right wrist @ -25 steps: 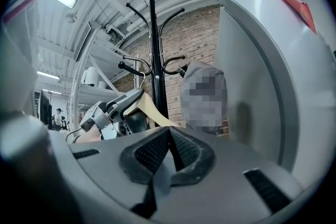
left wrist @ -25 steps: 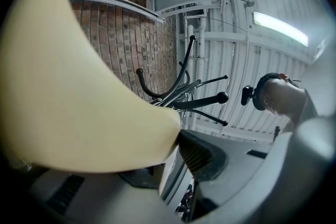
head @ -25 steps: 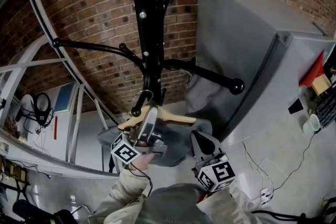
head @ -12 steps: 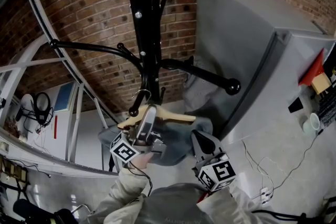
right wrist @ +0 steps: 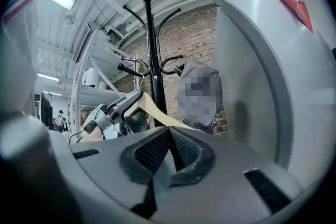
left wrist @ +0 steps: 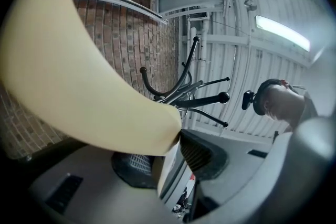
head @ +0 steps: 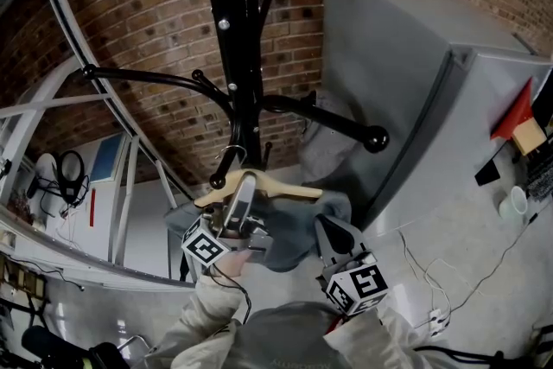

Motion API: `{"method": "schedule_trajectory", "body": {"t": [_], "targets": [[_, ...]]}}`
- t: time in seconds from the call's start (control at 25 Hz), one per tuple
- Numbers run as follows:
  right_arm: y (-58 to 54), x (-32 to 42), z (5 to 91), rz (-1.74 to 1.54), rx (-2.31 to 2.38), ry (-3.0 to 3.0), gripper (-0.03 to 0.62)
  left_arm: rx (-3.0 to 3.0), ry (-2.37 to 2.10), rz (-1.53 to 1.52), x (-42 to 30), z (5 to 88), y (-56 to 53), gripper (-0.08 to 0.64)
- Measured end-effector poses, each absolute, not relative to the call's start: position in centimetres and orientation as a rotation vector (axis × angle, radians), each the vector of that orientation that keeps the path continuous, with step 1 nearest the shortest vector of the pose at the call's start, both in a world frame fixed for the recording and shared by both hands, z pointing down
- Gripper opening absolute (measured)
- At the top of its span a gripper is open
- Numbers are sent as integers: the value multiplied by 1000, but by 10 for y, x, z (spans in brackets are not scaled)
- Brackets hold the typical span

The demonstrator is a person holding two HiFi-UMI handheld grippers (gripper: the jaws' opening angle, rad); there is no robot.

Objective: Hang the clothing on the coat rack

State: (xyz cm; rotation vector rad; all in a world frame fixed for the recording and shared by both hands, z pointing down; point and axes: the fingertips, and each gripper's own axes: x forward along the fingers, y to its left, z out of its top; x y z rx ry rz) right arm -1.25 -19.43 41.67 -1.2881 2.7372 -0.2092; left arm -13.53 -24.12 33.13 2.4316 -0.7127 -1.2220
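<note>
A black coat rack (head: 232,56) stands against the brick wall. A wooden hanger (head: 268,184) carries a grey garment (head: 298,227), and its metal hook (head: 232,155) sits at a short low peg (head: 218,181) of the rack. My left gripper (head: 244,186) reaches up to the hanger's middle. In the left gripper view the cream hanger (left wrist: 79,71) lies between the jaws, which are opening, with a gap showing beside the pads (left wrist: 202,155). My right gripper (head: 327,226) is shut just below the garment's right side. Nothing shows between its pads (right wrist: 152,152).
A second grey garment (head: 324,147) hangs from the rack's right arm (head: 346,125). A tall grey cabinet (head: 406,73) stands close on the right. White metal frames (head: 52,99) stand to the left. Cables (head: 432,289) lie on the floor.
The rack has drifted slightly left and down in the head view. Both grippers and the hanger have stayed almost where they were.
</note>
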Motion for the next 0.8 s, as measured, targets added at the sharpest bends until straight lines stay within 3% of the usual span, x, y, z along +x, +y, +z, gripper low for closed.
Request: {"method": "schedule_trajectory", "body": {"t": [0.8], "targets": [[-179,-6,430,-258,-1248,2792,25,2401,-889,-1050,-121,380,-225,129]]}}
